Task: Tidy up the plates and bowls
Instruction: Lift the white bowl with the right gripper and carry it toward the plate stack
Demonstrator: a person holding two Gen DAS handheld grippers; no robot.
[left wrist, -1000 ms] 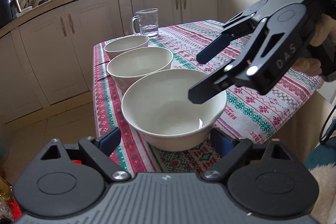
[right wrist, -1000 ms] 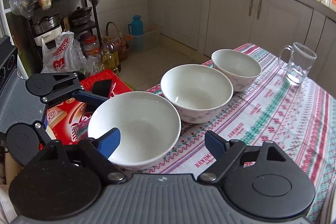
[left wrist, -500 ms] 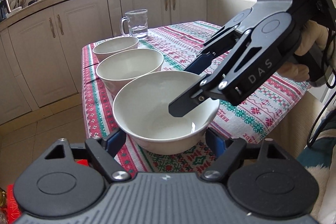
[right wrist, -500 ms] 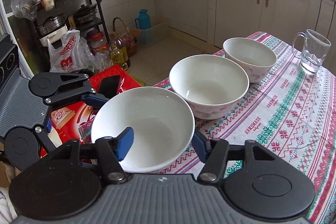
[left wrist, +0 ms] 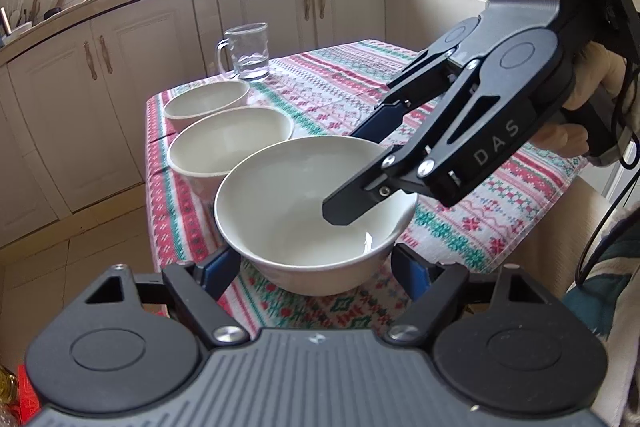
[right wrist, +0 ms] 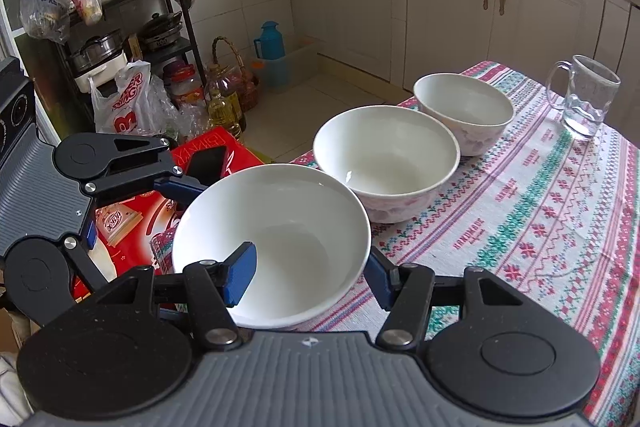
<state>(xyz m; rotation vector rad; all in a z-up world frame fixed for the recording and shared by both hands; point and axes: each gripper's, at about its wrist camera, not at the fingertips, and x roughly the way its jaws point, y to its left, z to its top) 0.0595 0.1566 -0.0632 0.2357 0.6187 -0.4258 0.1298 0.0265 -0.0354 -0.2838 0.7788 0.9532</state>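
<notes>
Bowls are lined up in a row of three along the edge of a table covered by a patterned tablecloth (right wrist: 560,211), on which "HANDMADE" is woven repeatedly. The near bowl (right wrist: 276,239) is straddled at its rim by the right gripper (right wrist: 312,277), one blue pad inside and one outside, not pressed shut. "DAS" is printed on that gripper's finger in the left wrist view. The left gripper (left wrist: 316,269) is spread wide at either side of the same bowl. A glass mug (right wrist: 585,98) holding water is seen beyond the far bowl (right wrist: 464,111).
</notes>
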